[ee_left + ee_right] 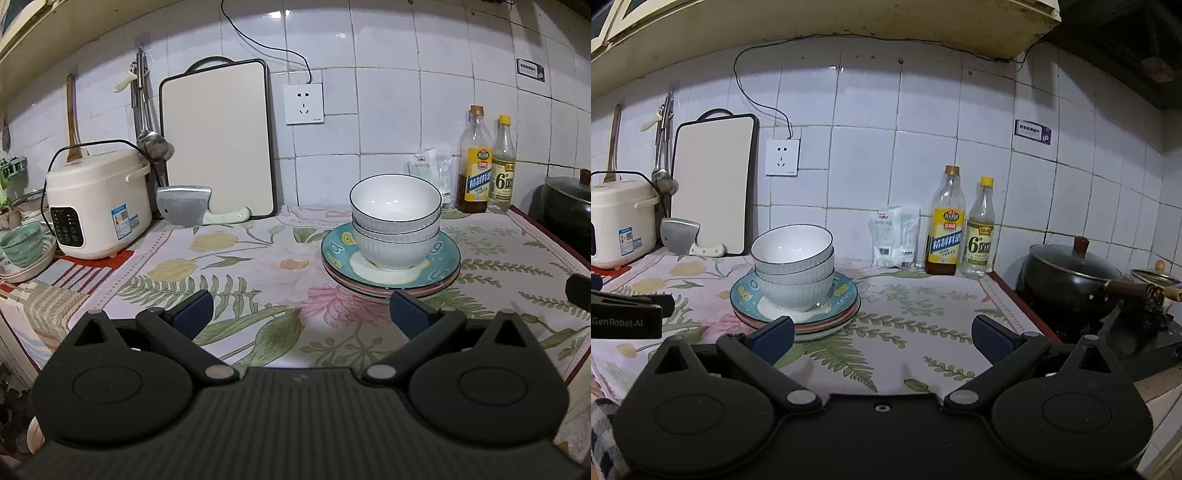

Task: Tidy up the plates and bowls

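Both jaws apart, empty: left gripper (302, 314), right gripper (882, 338). Bowls (396, 221) nested on plates (391, 275); a sideways bump could topple the bowls.

Three white ribbed bowls (396, 221) are sitting nested upright – dark-rimmed – on stacked plates (447, 258), the top one teal.

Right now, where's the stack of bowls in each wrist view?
Left wrist: bowl stack right of centre, on the plates.
Right wrist: bowl stack left of centre, same plates.
Shared landmark: wall socket, above-left of the bowls in both.
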`<state>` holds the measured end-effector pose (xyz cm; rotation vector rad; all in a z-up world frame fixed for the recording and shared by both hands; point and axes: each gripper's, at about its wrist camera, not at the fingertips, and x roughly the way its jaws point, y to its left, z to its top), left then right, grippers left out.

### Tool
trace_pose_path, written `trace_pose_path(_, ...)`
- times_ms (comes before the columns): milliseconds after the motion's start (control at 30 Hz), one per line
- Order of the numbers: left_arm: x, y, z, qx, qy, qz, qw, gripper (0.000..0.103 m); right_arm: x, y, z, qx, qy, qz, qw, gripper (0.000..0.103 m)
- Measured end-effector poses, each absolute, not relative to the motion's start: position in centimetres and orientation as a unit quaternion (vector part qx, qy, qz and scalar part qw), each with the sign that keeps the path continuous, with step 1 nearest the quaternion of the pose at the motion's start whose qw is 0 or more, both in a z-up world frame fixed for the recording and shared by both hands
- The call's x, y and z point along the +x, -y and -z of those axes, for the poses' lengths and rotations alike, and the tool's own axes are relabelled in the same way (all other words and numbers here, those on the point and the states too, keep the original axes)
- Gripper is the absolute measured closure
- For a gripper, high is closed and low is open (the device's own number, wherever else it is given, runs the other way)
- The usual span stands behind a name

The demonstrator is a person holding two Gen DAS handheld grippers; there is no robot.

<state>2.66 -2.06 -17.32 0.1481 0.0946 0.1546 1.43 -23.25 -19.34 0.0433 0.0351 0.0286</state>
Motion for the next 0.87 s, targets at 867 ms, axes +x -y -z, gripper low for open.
trace_pose_path(867,2.50,2.19,17.60,0.082,-0.060,-0.069,0.992,0.000,2.19,23.63,19.63,0.021,-0.036,-0.018,0.999,0.000)
